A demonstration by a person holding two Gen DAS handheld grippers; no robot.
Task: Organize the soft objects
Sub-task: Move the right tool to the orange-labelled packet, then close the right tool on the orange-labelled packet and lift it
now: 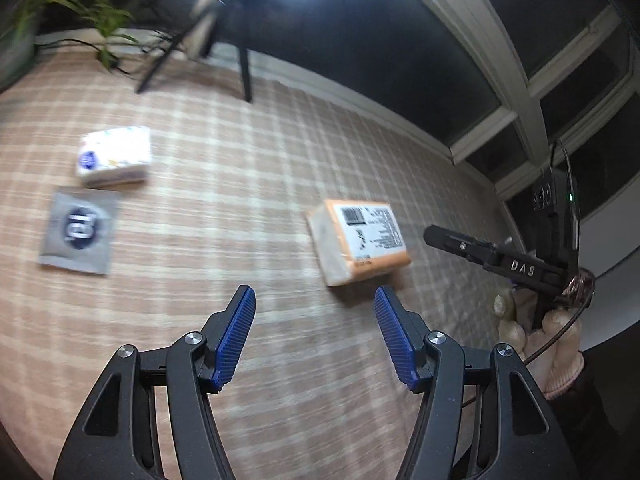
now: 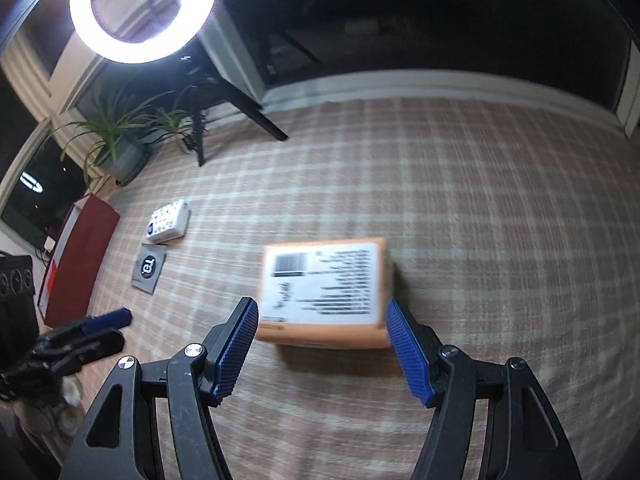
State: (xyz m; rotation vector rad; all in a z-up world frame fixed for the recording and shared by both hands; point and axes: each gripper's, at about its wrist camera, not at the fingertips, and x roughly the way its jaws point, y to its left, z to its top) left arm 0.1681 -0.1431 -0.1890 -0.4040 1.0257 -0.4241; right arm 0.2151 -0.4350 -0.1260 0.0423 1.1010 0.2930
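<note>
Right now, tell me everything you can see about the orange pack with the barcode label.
The orange pack is a soft-looking, plastic-wrapped block, apparently tissues, with a white printed label and barcode on its upper face and a pale end showing in the left wrist view. It lies flat on the checked cloth, label up, apart from the other packs. The right tongs stand open just before it; nothing grips it.

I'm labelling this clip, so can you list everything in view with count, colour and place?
orange pack: 1, orange with white barcode label, mid-cloth, ahead of the right jaws
white pack: 1, white with small coloured print, far left
grey sachet: 1, grey with dark round logo, beside the white pack
checked cloth: 1, tan and cream, under everything
red box: 1, left edge
potted plant: 1, green, back left
ring light: 1, white, on black tripod
left gripper: black, blue pads, open
right gripper: same, open
gloved hand: 1, pale, holding the right gripper
</note>
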